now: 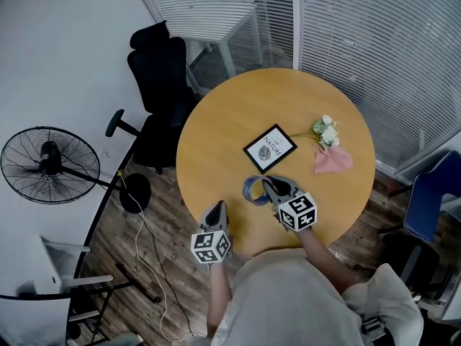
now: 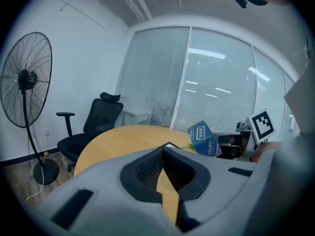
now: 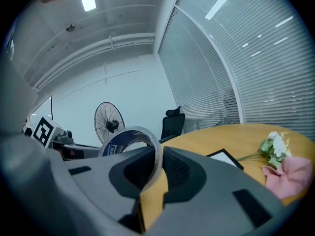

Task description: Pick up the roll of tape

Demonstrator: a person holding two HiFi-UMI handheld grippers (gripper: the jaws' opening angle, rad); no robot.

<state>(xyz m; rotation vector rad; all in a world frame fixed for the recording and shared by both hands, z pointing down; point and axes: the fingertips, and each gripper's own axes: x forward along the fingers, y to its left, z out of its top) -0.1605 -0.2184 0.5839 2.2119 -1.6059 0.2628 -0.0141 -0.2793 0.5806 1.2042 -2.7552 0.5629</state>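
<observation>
The right tongs [image 3: 158, 154] are clamped on the wall of the roll of tape [image 3: 129, 137], one pad inside the ring and one outside. The roll's lower part is hidden behind them. In the head view the roll is over the near part of the round desk [image 1: 238, 114], half covered by the tongs, and whether it touches the wood cannot be told. The left tongs [image 2: 163, 154] are pressed together, empty, at the desk's edge. The tape's print is too small to read.

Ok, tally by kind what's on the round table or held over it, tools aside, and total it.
roll of tape: 1
framed picture: 1
bunch of white flowers: 1
pink cloth: 1
Total: 4
</observation>
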